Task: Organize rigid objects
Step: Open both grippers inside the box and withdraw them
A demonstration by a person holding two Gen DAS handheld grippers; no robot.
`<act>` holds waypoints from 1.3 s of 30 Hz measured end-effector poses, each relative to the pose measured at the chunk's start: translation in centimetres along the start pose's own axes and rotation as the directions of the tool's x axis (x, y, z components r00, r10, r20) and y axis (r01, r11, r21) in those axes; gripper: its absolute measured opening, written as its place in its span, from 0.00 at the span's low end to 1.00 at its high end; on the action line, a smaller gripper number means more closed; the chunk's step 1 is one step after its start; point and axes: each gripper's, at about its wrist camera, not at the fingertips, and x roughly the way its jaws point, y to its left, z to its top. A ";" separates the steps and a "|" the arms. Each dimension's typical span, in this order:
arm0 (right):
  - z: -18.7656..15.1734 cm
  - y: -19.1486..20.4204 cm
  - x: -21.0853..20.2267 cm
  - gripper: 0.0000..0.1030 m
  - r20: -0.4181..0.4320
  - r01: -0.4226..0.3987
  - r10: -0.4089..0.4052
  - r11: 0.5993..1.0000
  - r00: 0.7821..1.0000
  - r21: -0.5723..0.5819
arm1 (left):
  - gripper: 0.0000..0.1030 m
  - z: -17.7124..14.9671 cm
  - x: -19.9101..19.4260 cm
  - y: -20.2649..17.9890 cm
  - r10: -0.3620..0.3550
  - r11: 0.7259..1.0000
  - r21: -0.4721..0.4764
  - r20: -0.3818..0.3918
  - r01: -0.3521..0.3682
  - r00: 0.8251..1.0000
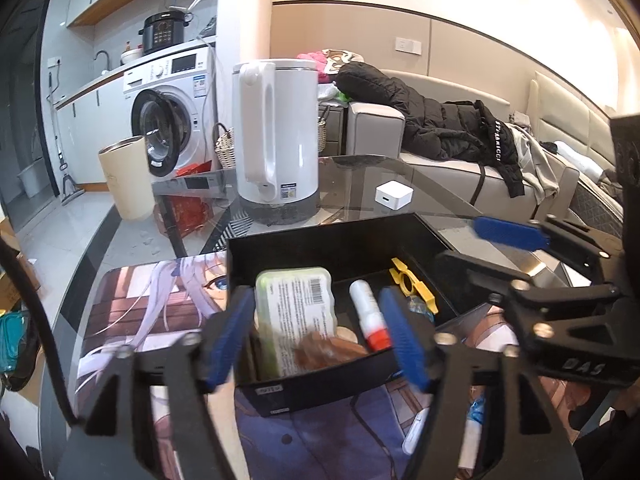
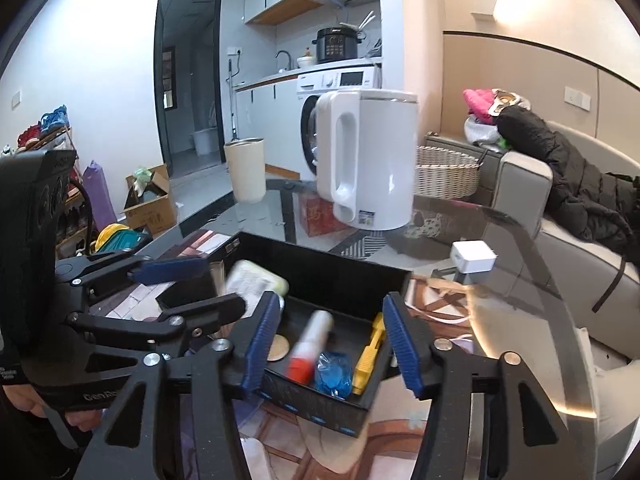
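The left gripper is seen at six o'clock in its own view, its blue pads standing wide apart over the near wall of a black box; nothing is pinched between them. The right gripper is likewise held wide, its pads straddling the near corner of the same box without pressing on it.

Inside the box, a green case with a printed label is leaned at the left gripper's twelve o'clock. A white tube with a red cap is laid just beside it at one o'clock, and a yellow clip is set against the right wall at two o'clock. A blue wrapped item is seen between tube and clip in the right view. A round tan disc lies on the floor of the box, partly hidden.

The box is rested on a printed mat, which is spread over a glass table. The rounded edge of the table is seen curving away at three o'clock in the right view, with bare glass left between box and edge.

Farther off, at twelve o'clock, a white kettle is stood well apart from the box. A small white cube is placed at one o'clock, and a cream cup at ten o'clock.
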 end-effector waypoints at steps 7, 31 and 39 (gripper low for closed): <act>-0.8 -1.4 -2.4 0.98 0.015 0.044 -0.045 0.998 0.999 0.044 | 1.00 -0.8 -2.1 0.6 0.016 1.000 -0.022 0.020 -0.015 1.000; -5.1 -1.1 -2.9 0.99 -0.204 0.075 -0.066 0.996 0.977 0.037 | 1.00 -4.0 -4.0 -1.1 0.001 1.000 0.019 -0.057 0.000 0.998; -6.6 -1.6 -2.8 0.99 -0.279 0.075 -0.060 0.996 0.958 0.043 | 1.00 -4.6 -3.6 -2.4 -0.008 0.999 0.050 -0.088 0.013 0.996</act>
